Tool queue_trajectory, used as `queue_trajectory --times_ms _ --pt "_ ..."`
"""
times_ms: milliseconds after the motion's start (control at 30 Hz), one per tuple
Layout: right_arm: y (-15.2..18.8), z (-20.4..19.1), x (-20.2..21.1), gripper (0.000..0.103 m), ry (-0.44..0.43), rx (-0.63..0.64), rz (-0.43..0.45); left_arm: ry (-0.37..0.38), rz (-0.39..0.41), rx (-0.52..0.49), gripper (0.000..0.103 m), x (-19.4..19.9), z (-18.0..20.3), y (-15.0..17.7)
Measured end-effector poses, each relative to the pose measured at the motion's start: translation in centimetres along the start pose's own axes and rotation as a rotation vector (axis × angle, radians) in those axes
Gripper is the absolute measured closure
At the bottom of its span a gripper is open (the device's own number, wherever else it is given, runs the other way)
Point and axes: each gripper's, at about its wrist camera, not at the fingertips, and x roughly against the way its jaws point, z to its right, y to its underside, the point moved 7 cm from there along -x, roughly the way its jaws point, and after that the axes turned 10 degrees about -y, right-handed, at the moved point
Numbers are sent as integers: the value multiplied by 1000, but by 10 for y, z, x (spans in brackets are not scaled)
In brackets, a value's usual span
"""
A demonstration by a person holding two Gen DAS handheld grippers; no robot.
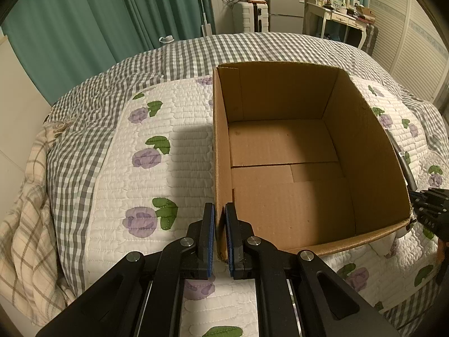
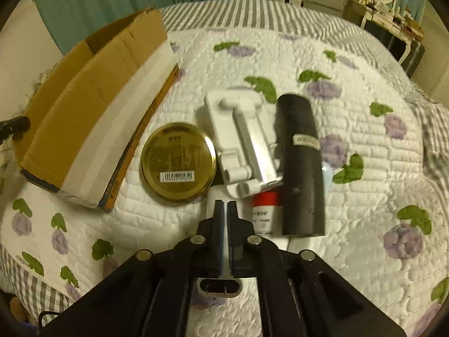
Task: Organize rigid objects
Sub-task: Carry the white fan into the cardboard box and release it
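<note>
An open cardboard box [image 1: 280,151] stands on the bed, its inside bare. My left gripper [image 1: 220,219] is shut on the box's near left wall, one finger inside and one outside. In the right wrist view the box [image 2: 92,106] lies to the left. Beside it on the quilt lie a round gold tin lid [image 2: 178,160], a white plastic stand [image 2: 241,140], a black cylinder bottle [image 2: 301,165] and a small red-and-white bottle [image 2: 265,213]. My right gripper [image 2: 225,210] is shut and empty, just above the quilt in front of the white stand.
The bed is covered by a white floral quilt [image 1: 157,168] over a grey checked blanket [image 1: 78,146]. Green curtains [image 1: 84,28] hang behind. A fridge [image 1: 284,14], suitcase and dressing table stand at the far wall. My right gripper shows at the box's right edge [image 1: 429,210].
</note>
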Motion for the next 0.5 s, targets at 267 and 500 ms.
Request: queue_trajectory --times_ms 267,500 --pt "7 5 -29 65 9 -21 -66 -1 2 -2 95 -1 0 0" --pt "8 4 -37 71 17 -13 -67 1 1 -5 95 -1 -1 0"
